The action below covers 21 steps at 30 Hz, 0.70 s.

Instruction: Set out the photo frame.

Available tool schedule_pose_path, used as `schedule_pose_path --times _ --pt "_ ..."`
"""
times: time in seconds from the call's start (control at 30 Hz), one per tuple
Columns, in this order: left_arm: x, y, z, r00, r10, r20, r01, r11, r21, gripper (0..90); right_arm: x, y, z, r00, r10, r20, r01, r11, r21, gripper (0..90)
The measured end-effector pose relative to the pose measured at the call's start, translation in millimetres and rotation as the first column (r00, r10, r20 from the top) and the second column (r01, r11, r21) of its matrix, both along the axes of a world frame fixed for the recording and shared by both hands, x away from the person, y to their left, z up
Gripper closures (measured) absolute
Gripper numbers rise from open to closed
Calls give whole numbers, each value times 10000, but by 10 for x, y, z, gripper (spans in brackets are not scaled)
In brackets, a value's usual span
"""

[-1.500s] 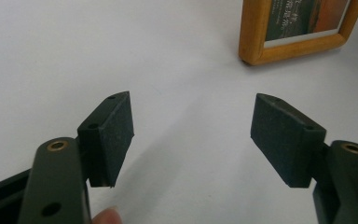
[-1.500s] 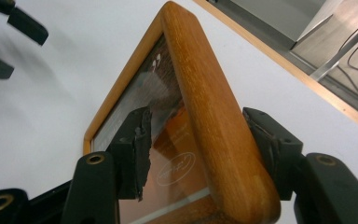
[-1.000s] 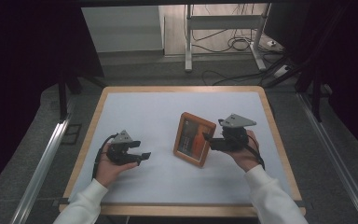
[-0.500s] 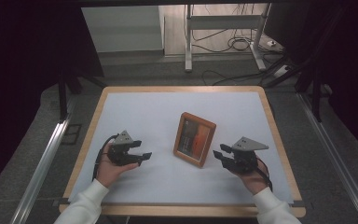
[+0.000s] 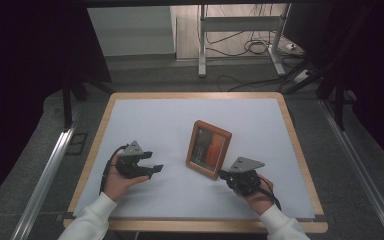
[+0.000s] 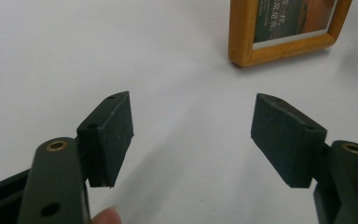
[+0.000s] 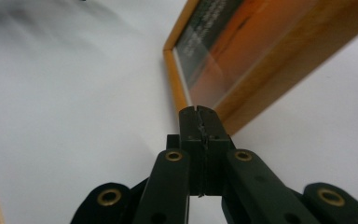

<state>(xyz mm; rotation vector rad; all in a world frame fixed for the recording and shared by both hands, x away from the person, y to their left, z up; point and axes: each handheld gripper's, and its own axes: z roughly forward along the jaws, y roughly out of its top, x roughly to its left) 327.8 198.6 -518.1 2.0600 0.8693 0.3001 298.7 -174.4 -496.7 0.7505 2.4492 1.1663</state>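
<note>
High view: wooden picture frame (image 5: 209, 148) lies mid-table on the white mat (image 5: 180, 120). Right gripper (image 5: 223, 175) sits at its near corner, jaws just snapped together on nothing; left gripper (image 5: 156, 169) rests well apart, jaws spread wide and empty.

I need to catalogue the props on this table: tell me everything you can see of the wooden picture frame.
The rectangular, light-brown wooden picture frame holds an orange and dark print under a reflective pane, with a pale strip along its lower edge. It stands propped on the white table mat, leaning back. The closed right gripper sits at its lower right corner; contact is unclear.
</note>
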Motion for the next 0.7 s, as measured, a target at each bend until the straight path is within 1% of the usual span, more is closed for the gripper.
schedule_pose_path --times 0.3,0.5,0.57,0.7 --pt "-1 -10 -5 10000 -69 -47 69 9999 81 290 -21 178 -90 9991 397 -129 -400 9990 -210 900" --pt "5 -17 -16 9999 -121 -99 122 9999 122 290 11 223 -122 9993 361 -141 -365 9988 -325 900" --pt "2 -21 -18 9998 -165 -101 167 9997 153 290 28 241 -149 9992 346 -184 -355 9981 -495 900" --pt "5 -25 -23 9997 -183 -139 186 9997 161 289 41 246 -181 9993 314 -203 -326 9974 -648 900"
